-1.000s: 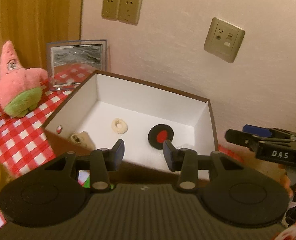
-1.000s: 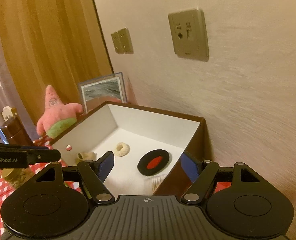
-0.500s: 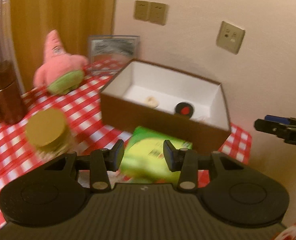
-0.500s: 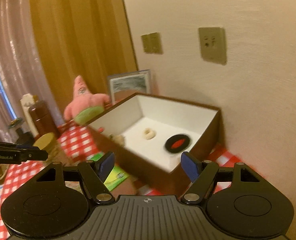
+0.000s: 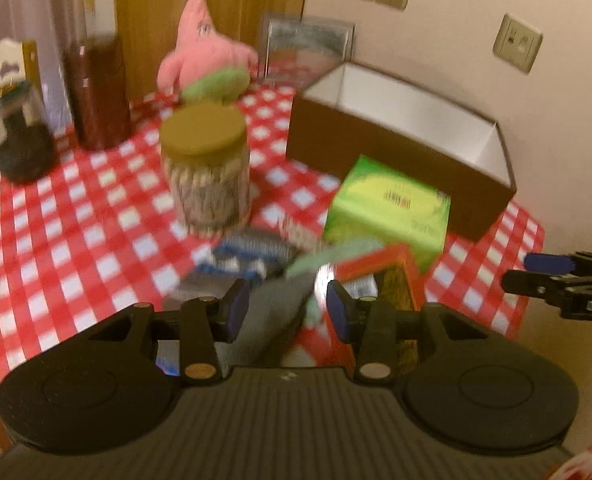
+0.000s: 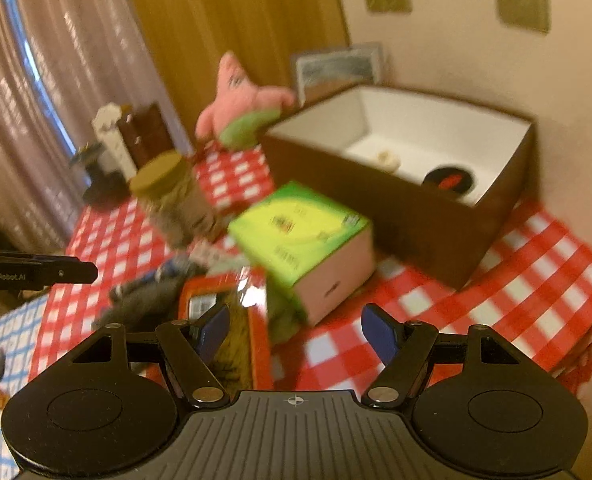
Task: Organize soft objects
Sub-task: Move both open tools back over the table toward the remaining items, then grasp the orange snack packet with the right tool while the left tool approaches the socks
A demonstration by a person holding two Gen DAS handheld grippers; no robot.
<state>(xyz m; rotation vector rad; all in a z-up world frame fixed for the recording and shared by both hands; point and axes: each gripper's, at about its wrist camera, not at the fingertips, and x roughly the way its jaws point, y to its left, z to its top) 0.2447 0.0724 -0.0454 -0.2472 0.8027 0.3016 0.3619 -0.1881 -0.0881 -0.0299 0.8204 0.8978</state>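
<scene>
I am holding two black tongs with blue pads, both pointing down at a counter (image 5: 76,216) covered in red-and-white checked cloth. My left tongs (image 5: 288,310) are standing partly open and gripping nothing. My right tongs (image 6: 294,330) are spread wide, also empty. White lettering reading "GenRobot.AI" is showing on the side of the left tongs in the right camera, and "DAS" on the right tongs in the left camera.

Just past the left tongs, a blurred heap of soft things is lying: something grey (image 5: 272,312), a blue-and-white striped piece (image 5: 244,256) and a pale green strip (image 5: 335,252). Touching the heap is a red-edged packet (image 6: 220,320) and a glossy green carton (image 5: 387,208) with a barcode; its print is too blurred to read.

Farther off, a round jar (image 5: 206,168) with a tan lid is standing. Behind the carton, one brown box (image 6: 395,204) with white inner walls is sitting open, holding a cream ring (image 6: 387,158) and a black disc with a red centre (image 6: 449,178). One pink star-shaped plush toy (image 5: 204,52) with green shorts is sitting upright at the back, beside a framed picture (image 5: 307,48).
</scene>
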